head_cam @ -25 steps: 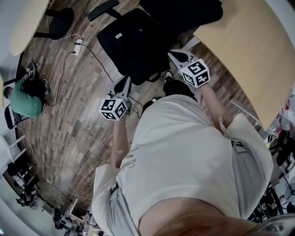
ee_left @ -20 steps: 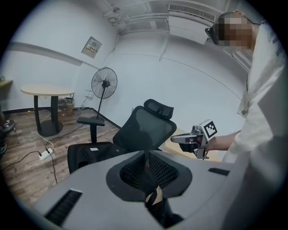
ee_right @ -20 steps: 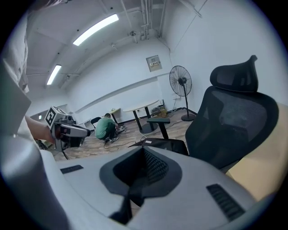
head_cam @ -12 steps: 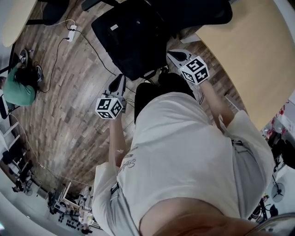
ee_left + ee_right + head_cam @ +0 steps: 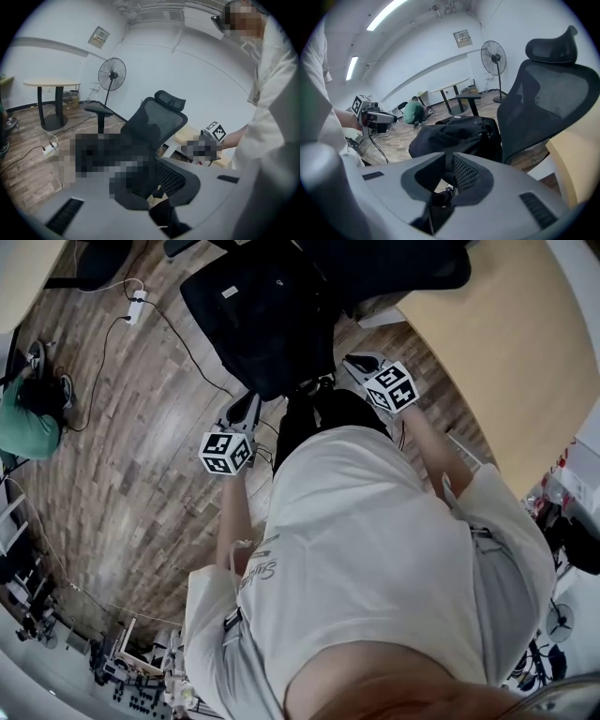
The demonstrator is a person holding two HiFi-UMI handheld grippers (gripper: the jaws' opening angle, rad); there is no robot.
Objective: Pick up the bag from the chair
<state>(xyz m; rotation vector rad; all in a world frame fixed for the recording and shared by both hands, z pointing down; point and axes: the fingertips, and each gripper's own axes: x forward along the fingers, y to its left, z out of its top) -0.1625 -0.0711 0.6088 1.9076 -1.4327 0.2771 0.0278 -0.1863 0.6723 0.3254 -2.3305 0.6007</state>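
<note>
The black bag [image 5: 258, 310] lies slumped on the seat of a black mesh office chair [image 5: 394, 263]. In the right gripper view the bag [image 5: 454, 133] sits just beyond my jaws, with the chair back [image 5: 548, 98] to its right. My left gripper [image 5: 248, 407] is held over the floor, short of the seat's near edge, with its jaws together and empty. My right gripper [image 5: 361, 362] hovers by the seat's right side, with its fingertips meeting and holding nothing. In the left gripper view a mosaic patch covers the bag; the chair back [image 5: 157, 122] shows.
A person in green [image 5: 28, 423] crouches on the wooden floor at the far left. A power strip [image 5: 133, 307] and its cable lie left of the chair. A pale wooden table [image 5: 506, 352] stands at the right. A standing fan [image 5: 111, 75] and a round table [image 5: 51, 84] are at the back.
The person has stepped a little towards the chair, so the bag sits higher in the head view. Both grippers stay shut and short of the bag.
</note>
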